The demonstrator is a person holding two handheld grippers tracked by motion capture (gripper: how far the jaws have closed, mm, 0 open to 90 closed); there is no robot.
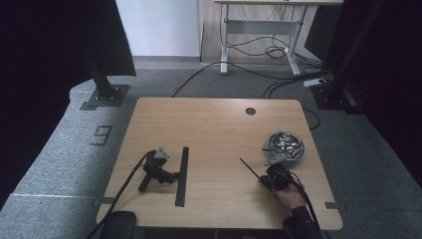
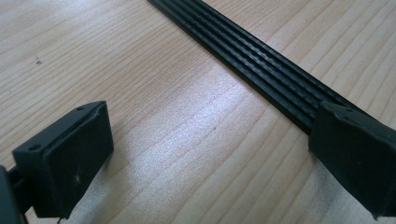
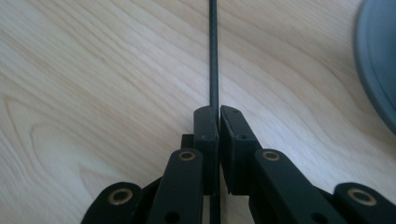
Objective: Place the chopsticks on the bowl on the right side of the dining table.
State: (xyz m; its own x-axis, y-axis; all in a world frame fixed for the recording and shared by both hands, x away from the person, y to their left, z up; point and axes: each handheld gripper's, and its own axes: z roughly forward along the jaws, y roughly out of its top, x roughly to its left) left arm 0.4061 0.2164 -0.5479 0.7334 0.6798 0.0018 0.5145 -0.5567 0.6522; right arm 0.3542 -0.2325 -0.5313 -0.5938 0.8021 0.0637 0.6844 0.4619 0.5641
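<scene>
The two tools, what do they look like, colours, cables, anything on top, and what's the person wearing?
Both are black. The left tool has broad, flat rectangular pads, a grey three-cornered plate on top and a black cable trailing off the table's near edge. The right tool has linked black arms with brass-coloured pivot pins and its own black cable. The person's sleeve is dark.

The desk (image 1: 214, 129) is seen in pale wood with a wavy grain. A black strip (image 1: 182, 176), ridged lengthwise, is laid on it. A thin black rod (image 3: 214, 56) is shown against the grain. The bowl (image 1: 284, 144) is silvery and glinting. Both the left gripper (image 2: 205, 154) and the right gripper (image 3: 218, 122) are black, the latter with brass-coloured rivets.
</scene>
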